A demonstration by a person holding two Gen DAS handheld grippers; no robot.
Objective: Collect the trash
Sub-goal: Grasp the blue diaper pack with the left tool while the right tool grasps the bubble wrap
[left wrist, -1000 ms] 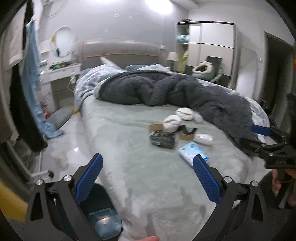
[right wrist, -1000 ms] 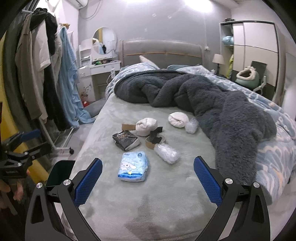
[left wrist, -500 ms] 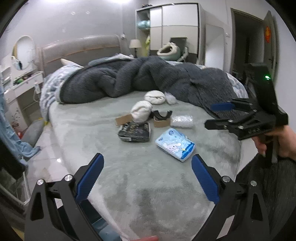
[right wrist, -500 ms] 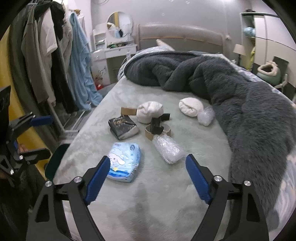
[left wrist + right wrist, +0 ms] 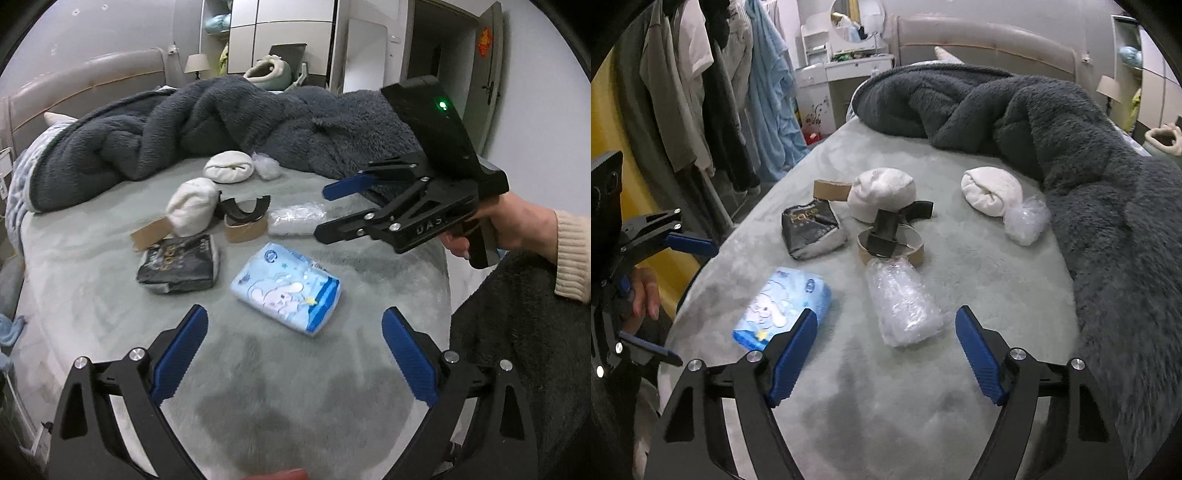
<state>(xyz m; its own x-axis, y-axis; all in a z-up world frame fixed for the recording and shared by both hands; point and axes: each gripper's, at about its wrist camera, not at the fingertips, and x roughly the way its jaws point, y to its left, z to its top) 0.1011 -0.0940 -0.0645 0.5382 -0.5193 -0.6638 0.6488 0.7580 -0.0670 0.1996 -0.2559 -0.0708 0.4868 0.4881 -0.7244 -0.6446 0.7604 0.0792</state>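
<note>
**Hovering both grippers over the trash on the bed**

Holding my right gripper [image 5: 886,354] with its blue fingers spread apart and nothing between them, I have it just above the crumpled plastic wrap [image 5: 905,302]. My left gripper [image 5: 293,356] is likewise spread and unloaded, near the blue tissue pack [image 5: 286,286]. Beyond lie the black packet [image 5: 177,264], the tape roll [image 5: 890,245] and two white bundles, all on the grey-green bed [image 5: 295,406].

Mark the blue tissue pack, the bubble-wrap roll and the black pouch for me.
blue tissue pack [image 5: 286,286], left wrist view, middle of its printed top face
bubble-wrap roll [image 5: 903,304], right wrist view, middle of the roll
black pouch [image 5: 810,230], right wrist view, its dark front
</note>
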